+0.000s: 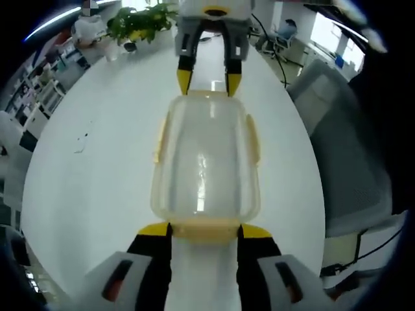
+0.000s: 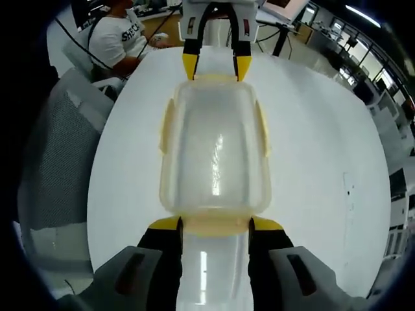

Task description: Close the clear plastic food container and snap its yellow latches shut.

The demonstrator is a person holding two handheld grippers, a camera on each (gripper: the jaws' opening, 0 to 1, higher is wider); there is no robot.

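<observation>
A clear plastic container point(image 1: 206, 159) with its lid on lies lengthwise on the white table point(image 1: 91, 181). Pale yellow latches point(image 1: 160, 135) run along both long sides and angle slightly outward. My left gripper point(image 1: 206, 229) stands open at the near end, its yellow tips on either side of the end latch point(image 1: 206, 227). At the far end the right gripper point(image 1: 209, 83) is open in the same way. In the right gripper view, the container point(image 2: 214, 149) stretches from my right gripper point(image 2: 215, 224) to the left gripper point(image 2: 216, 67). That view also shows a side latch point(image 2: 261, 129).
A grey mesh chair point(image 1: 343, 149) stands by the table edge, and the same chair point(image 2: 58, 155) is in the right gripper view. A seated person point(image 2: 120, 35) is beyond the table. A potted plant point(image 1: 139, 23) stands at the far rim. Small marks point(image 1: 81, 142) dot the table.
</observation>
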